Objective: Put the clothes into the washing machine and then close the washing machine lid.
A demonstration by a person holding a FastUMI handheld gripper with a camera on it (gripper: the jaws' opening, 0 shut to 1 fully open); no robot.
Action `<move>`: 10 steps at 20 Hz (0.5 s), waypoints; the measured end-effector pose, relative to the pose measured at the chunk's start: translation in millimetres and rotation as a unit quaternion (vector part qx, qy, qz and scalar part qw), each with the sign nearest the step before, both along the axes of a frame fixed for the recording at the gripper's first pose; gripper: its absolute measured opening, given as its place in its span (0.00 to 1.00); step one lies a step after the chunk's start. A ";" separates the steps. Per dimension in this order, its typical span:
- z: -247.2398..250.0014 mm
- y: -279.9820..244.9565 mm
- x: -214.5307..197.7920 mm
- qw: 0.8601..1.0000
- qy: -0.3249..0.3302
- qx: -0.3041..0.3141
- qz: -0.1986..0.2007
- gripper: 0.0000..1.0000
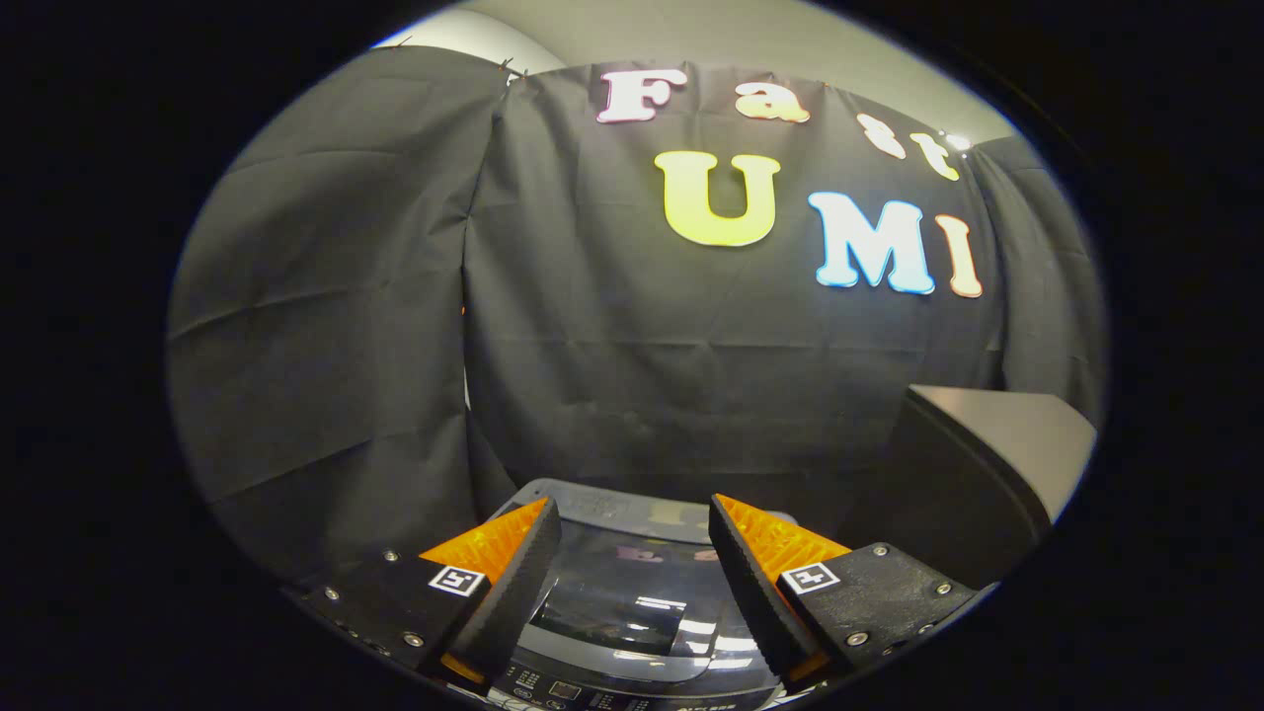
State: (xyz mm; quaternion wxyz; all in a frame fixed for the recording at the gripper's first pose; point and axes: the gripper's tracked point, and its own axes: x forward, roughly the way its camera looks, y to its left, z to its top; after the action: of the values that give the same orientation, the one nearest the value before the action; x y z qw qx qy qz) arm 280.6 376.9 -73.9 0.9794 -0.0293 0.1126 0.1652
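Observation:
The washing machine (632, 632) stands low, right under my fingers, its top facing up. Its dark glossy lid (632, 583) lies flat and shut over the tub, mirroring the lights. A strip of buttons and a small display (568, 688) runs along the edge nearest me. My gripper (635, 523) hovers above the lid, open, with a wide gap and nothing between the fingers. The two fingertips (533, 533) frame the lid's far part.
The booth's black cloth wall (642, 355) hangs just behind the machine, with a seam between two panels to the left. A dark cabinet with a pale grey top (1007, 434) stands to the right of the machine.

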 end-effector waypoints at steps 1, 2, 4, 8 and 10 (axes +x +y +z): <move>11.4 -5.6 -3.1 1.000 -0.008 0.003 -0.003 0.93; 21.9 -12.8 -6.9 1.000 -0.017 0.005 -0.006 0.93; 44.6 -30.2 -14.6 0.999 -0.033 0.003 -0.010 0.94; 72.3 -65.6 -39.8 0.998 -0.057 0.001 -0.012 0.93; 80.6 -82.5 -57.5 0.998 -0.058 0.003 -0.011 0.93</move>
State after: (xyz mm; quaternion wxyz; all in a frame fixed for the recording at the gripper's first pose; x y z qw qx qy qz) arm 223.1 294.4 6.7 0.9860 -0.0348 0.0552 0.1532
